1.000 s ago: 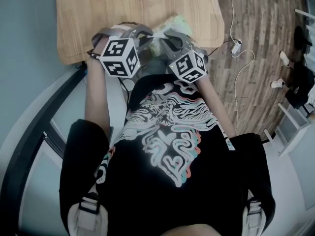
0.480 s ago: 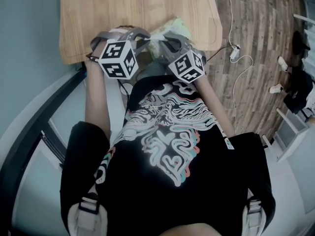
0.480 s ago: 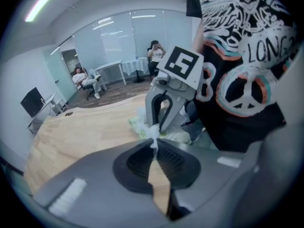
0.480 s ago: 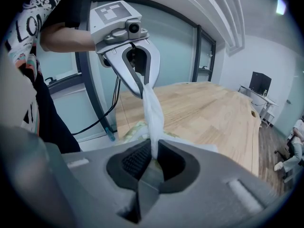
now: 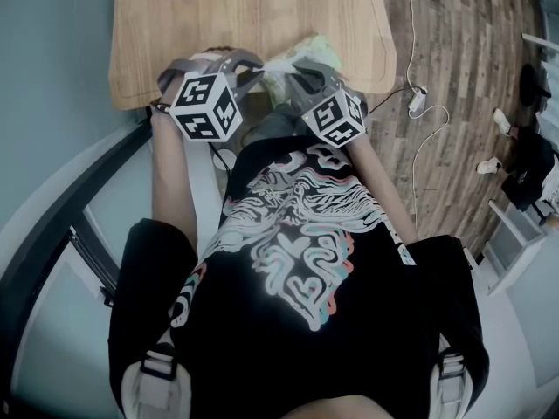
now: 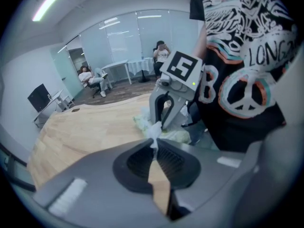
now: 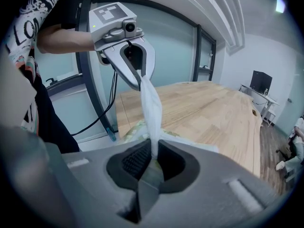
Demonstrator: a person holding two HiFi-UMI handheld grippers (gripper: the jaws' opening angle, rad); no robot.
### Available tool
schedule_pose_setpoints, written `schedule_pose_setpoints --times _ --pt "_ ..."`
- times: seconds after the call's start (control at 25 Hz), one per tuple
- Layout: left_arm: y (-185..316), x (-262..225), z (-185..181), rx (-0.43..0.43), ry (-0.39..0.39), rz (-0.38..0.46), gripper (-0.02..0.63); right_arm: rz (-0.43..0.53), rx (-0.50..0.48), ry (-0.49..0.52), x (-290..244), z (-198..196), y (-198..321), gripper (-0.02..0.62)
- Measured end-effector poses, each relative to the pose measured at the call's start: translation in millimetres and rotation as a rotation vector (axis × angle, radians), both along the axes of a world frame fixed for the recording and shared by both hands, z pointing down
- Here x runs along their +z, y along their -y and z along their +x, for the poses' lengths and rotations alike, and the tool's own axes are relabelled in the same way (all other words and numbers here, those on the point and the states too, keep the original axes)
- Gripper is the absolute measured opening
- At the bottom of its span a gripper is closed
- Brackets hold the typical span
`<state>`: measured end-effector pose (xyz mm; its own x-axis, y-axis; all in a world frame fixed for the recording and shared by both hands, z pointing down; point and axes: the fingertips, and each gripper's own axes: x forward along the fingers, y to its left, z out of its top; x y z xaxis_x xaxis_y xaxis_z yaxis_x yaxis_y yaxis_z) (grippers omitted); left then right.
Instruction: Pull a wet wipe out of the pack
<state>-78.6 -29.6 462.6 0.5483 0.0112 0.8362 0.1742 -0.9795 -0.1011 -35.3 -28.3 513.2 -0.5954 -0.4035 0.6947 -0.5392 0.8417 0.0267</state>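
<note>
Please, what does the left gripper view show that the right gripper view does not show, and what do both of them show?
Only the left gripper view: the left hand-held gripper shut on the tip of the wet wipe, the right hand-held gripper from the front, and seated people far behind. Only the right gripper view: the wipe as a long taut strip that runs up from the right jaws, closed on the pack, to the left hand-held gripper. Both: the wooden table, pack and wipe.

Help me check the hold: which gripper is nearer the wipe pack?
Right. The right gripper clamps the pack itself; the left gripper is off it, pinching the wet wipe stretched up out of it.
</note>
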Motion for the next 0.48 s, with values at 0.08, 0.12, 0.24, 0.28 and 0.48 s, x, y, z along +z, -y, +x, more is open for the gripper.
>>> schedule_pose_setpoints --times 0.08,0.12,0.24,0.28,0.48 --pt "7 -4 -7 -0.035 -0.014 -0.002 0.000 -0.003 0.006 0.002 1 1 1 0.040" --pt "10 -5 -12 -0.050 -0.017 -0.004 0.000 -0.001 0.008 0.002 1 1 1 0.040" --pt "12 -1 -24 -0.074 0.004 -0.010 0.000 -0.002 0.008 0.002 1 1 -1 0.040" --pt "12 0 -26 -0.081 0.006 -0.014 0.000 -0.004 0.007 0.002 1 1 -1 0.040" --pt "10 9 -30 -0.144 -0.021 -0.028 0.000 -0.012 0.006 0.005 3 0 -2 0.039"
